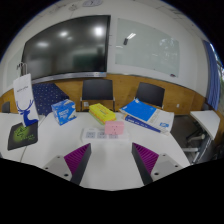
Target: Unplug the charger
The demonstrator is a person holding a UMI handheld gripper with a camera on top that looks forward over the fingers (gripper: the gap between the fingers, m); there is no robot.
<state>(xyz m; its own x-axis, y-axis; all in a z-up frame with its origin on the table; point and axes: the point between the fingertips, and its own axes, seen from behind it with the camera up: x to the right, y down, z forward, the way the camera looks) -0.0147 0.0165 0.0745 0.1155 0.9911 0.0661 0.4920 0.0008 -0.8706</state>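
Gripper (112, 160) held level above a white tabletop (110, 170), looking across it into a meeting room. Its two fingers stand wide apart with nothing between them; each carries a ribbed purple pad (76, 157) on its inner face. Beyond the fingers lie a flat yellow box (102, 113), a small pink box (114, 128), a light blue carton (63, 110) and a large blue box (142, 113). To the left, a dark mat (22, 137) bears a green object (27, 128). Two dark chairs (97, 92) stand behind the table. A charger cannot be made out among these items.
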